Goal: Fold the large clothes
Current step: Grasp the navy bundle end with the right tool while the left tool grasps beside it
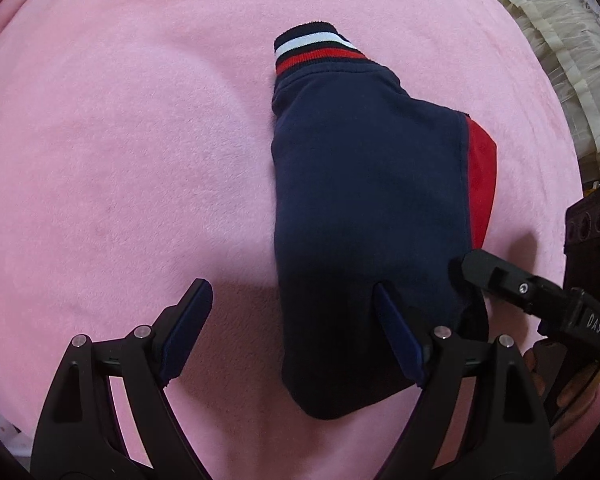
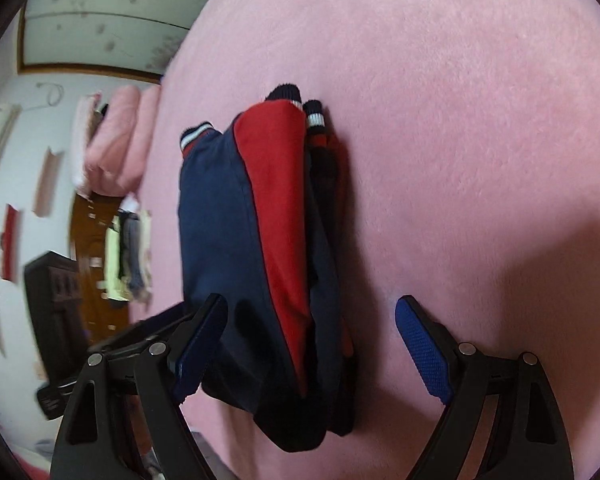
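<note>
A navy and red garment [image 1: 364, 200] with striped ribbed cuffs lies folded into a compact bundle on the pink blanket [image 1: 120, 140]. My left gripper [image 1: 292, 292] is open just above its near left edge, its right finger resting against the cloth. The right gripper's finger [image 1: 500, 276] shows at the bundle's right side. In the right wrist view the folded garment [image 2: 268, 240] lies between the fingers of my open right gripper [image 2: 312, 308], which holds nothing. The blanket [image 2: 480, 140] fills that view too.
A cream quilted cover [image 1: 560, 40] lies past the blanket's far right edge. In the right wrist view a folded pink blanket [image 2: 116, 140], hanging clothes [image 2: 128, 256] and a dark cabinet [image 2: 56, 304] stand beyond the bed's left edge.
</note>
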The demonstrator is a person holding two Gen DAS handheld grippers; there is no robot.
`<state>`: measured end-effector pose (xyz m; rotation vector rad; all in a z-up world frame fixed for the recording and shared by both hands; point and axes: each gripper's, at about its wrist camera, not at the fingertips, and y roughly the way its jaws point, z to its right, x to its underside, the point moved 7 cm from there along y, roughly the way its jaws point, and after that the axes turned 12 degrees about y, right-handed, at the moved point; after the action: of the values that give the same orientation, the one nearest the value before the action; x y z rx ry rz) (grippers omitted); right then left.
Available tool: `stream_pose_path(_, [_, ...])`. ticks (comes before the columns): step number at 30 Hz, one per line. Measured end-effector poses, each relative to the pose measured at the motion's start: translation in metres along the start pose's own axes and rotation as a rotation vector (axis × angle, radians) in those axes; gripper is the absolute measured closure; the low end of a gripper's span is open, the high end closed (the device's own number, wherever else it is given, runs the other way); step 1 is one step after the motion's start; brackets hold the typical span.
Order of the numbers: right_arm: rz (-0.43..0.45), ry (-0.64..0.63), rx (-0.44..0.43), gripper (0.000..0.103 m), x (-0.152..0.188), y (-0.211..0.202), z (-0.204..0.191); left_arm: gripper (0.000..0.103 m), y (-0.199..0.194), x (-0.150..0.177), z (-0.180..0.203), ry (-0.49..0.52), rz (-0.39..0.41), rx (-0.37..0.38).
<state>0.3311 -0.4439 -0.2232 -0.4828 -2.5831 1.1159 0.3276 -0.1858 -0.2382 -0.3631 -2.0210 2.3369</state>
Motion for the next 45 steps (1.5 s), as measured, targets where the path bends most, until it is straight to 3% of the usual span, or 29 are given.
stream_pose_path(2, [-0.011,-0.003,-0.025,0.025,-0.003,0.002,0.000,0.022,0.001,-0.001,0.000,-0.001,0.009,0.009])
stream_pose_path(4, [-0.033,-0.001,-0.032,0.042,-0.006,0.009,0.001,0.022,0.003,-0.001,0.000,-0.011,0.013,0.024])
stream_pose_path(8, [-0.067,0.036,-0.096,0.047,-0.014,0.021,-0.005,0.022,0.007,-0.001,-0.005,-0.059,0.024,0.075])
stream_pose_path(13, [-0.077,0.078,-0.094,0.051,-0.018,0.032,-0.006,0.022,0.017,0.000,-0.001,-0.125,0.037,0.171])
stream_pose_path(16, [-0.071,0.082,-0.106,0.058,-0.018,0.029,-0.004,0.031,0.024,-0.002,0.009,-0.138,0.036,0.220])
stream_pose_path(22, [-0.062,0.088,-0.109,0.062,-0.011,0.024,-0.002,0.038,0.023,-0.011,0.019,-0.089,0.008,0.162])
stream_pose_path(33, [-0.032,0.110,-0.140,0.071,0.005,0.015,-0.006,0.065,0.013,-0.036,0.068,0.011,-0.026,0.081])
stream_pose_path(39, [-0.025,0.095,-0.161,0.073,0.021,0.004,-0.018,0.066,0.000,-0.041,0.094,0.024,-0.055,0.046])
stream_pose_path(45, [-0.046,0.058,-0.169,0.074,0.043,-0.008,-0.034,0.066,-0.019,-0.032,0.095,0.005,-0.063,0.075])
